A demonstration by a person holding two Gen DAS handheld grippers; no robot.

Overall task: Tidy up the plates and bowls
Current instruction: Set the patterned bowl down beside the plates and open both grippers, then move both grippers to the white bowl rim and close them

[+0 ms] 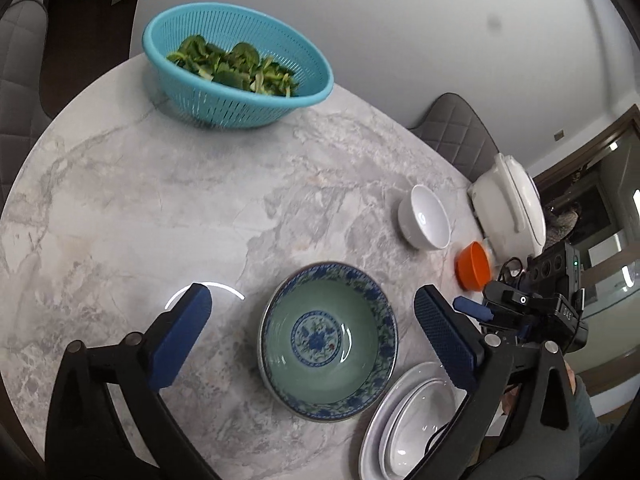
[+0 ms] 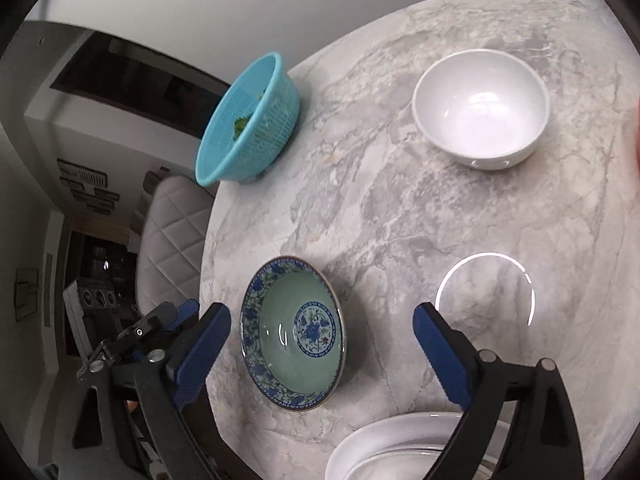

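Left wrist view: the patterned bowl (image 1: 328,344) sat centred between the left claw's (image 1: 312,332) wide-open jaws — right claw (image 2: 320,344) equally spread, empty, white bowl (image 2: 480,108) at one o'clock.

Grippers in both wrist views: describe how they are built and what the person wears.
Each gripper, left gripper and right gripper, has black angular linkage arms with silver round pivot bolts and two flat blue fingers with a textured face. A black cable trails beside the left one. A grey-green sleeve shows at the edge.
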